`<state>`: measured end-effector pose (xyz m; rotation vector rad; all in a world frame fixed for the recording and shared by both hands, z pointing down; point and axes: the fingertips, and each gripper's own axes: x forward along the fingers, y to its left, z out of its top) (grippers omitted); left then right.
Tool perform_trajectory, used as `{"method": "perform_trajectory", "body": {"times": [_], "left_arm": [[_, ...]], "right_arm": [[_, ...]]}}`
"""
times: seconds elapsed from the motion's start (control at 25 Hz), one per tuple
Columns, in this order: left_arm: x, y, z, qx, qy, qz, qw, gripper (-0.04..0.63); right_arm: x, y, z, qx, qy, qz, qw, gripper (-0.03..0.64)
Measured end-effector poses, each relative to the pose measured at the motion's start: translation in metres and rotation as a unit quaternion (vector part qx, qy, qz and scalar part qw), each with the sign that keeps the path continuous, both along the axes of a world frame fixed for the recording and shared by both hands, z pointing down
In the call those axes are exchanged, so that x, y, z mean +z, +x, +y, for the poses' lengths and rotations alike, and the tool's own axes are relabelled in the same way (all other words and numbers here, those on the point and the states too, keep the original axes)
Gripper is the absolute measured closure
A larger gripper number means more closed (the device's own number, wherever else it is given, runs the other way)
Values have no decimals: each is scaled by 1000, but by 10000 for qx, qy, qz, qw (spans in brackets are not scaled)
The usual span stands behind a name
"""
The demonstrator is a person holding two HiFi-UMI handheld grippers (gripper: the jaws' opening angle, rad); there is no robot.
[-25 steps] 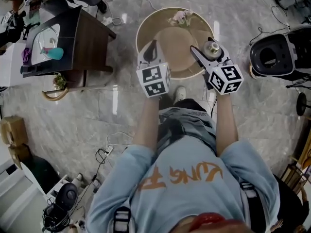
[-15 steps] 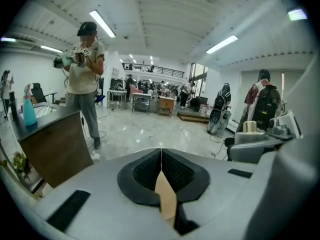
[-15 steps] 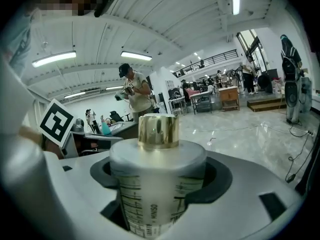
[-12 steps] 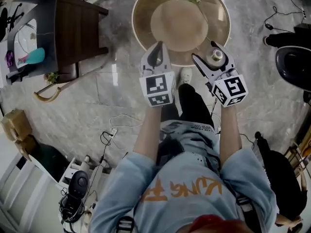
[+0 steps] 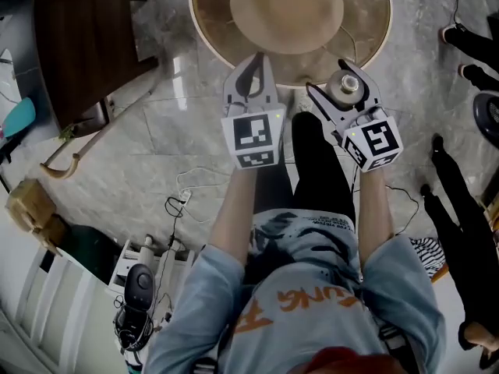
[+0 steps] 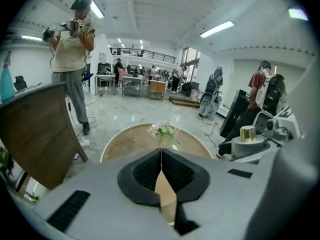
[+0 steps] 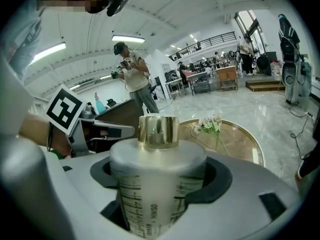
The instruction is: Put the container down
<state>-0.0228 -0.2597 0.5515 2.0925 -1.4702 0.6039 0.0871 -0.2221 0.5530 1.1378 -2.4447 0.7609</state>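
- Head view: the left hand-held gripper (image 5: 253, 72) and the right hand-held gripper (image 5: 344, 92) are side by side in front of the person, over a marble floor (image 5: 156, 154). The right one has a frosted container (image 5: 348, 82) with a gold cap (image 5: 348, 84) between its jaws. The container shows over the near rim of a round surface (image 5: 204, 31), which carries a straw hat (image 5: 287, 10). A dark wooden cabinet (image 5: 86, 45) stands well to the left.
- Left gripper view: the left hand-held gripper (image 6: 161, 166) has its dark pads (image 6: 145, 174) pressed together with nothing between them. Beyond lies the round surface (image 6: 125, 144) with a sprig of flowers (image 6: 162, 130). The container (image 6: 247, 143) shows at the right edge, held upright. A person (image 6: 75, 49) stands by the cabinet (image 6: 35, 134).
- Right gripper view: the right hand-held gripper (image 7: 160, 184) is clamped on the container (image 7: 157, 179), its pads (image 7: 220, 179) against both sides of the printed body. The gold cap (image 7: 158, 131) points up. The round surface (image 7: 240, 144) and flowers (image 7: 210, 124) lie beyond, and the left hand-held gripper (image 7: 95, 129) is beside it.
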Motion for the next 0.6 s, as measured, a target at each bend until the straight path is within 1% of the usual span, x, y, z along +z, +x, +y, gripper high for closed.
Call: {"method": "perform_trajectory", "body": {"times": [0.2, 0.4, 0.6], "left_arm": [[46, -7, -2, 58, -149, 5, 9999, 566], [88, -2, 1, 118, -346, 23, 9993, 568], [124, 1, -4, 174, -503, 33, 9986, 568]], "right_arm": [[48, -9, -5, 1, -138, 70, 9999, 259], [89, -17, -7, -100, -282, 127, 9995, 259], [127, -24, -21, -103, -362, 215, 9991, 259]]}}
